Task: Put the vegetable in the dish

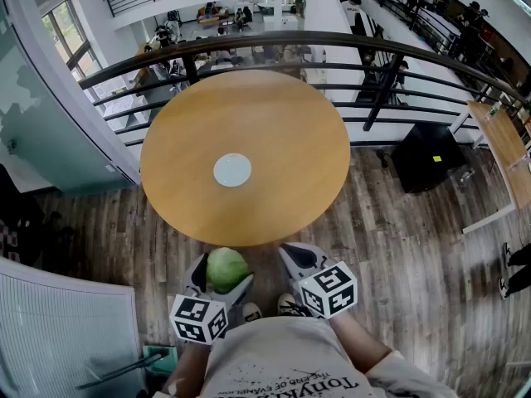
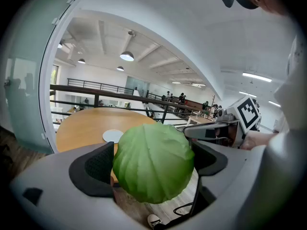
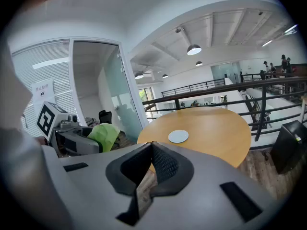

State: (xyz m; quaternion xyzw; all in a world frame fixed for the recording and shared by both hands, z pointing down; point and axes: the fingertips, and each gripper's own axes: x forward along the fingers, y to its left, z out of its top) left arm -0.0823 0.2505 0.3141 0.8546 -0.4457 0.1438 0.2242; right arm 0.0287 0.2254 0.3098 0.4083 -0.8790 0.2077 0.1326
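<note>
Left gripper point(image 1: 222, 276): jaws at full spread, clamped on a green cabbage point(image 2: 153, 163). Right gripper point(image 3: 151, 151): jaws pressed together, holding nothing. White dish point(image 1: 232, 170) lies mid-table point(image 1: 282, 114).

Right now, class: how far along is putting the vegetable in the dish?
Done: the left gripper has the green cabbage clamped between its jaws. In hand: it is held off the near edge of the round table. Left: carry it to the white dish at the table's centre and release.

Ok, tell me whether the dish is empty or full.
Empty: the white dish lies bare on the round table; the cabbage is in the left gripper.
</note>
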